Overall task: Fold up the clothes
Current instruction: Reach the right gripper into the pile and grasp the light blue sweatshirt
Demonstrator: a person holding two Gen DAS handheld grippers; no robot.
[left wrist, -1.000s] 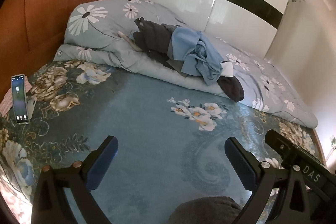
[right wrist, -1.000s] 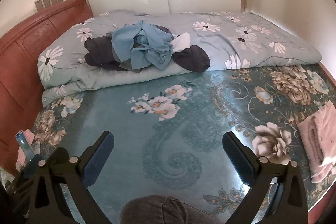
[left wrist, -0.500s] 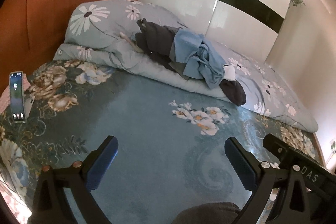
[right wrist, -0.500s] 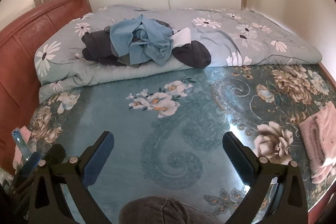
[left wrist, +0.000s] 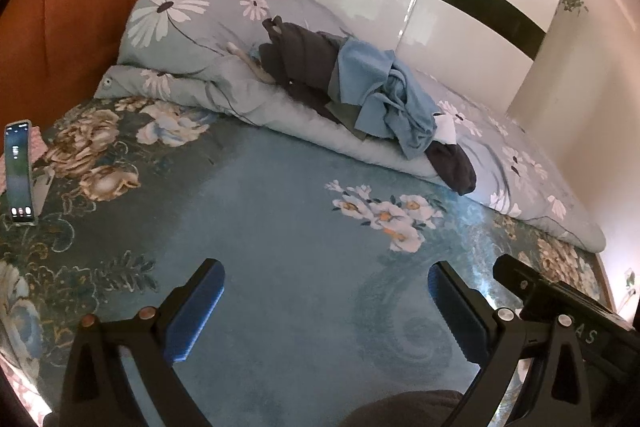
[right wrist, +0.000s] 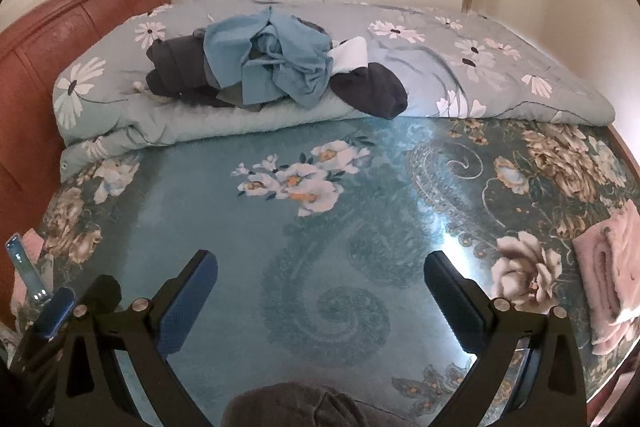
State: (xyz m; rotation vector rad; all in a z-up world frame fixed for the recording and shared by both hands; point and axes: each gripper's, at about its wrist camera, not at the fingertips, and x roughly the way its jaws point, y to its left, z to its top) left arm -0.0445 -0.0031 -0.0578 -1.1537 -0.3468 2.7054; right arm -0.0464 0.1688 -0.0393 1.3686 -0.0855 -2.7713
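Both the left gripper [left wrist: 326,281] and the right gripper [right wrist: 320,273] are held wide open and empty above the bed [right wrist: 248,247]. Well beyond them, a pile of clothes [right wrist: 276,67] is heaped on the folded quilt [right wrist: 460,75].

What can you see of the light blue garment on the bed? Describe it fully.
The light blue garment is soft, thin-looking cloth, crumpled and unfolded, with a strip twisted across its middle. It lies on top of the clothes pile, over dark grey pieces and beside a white one, all resting on the flowered quilt. No gripper touches it.
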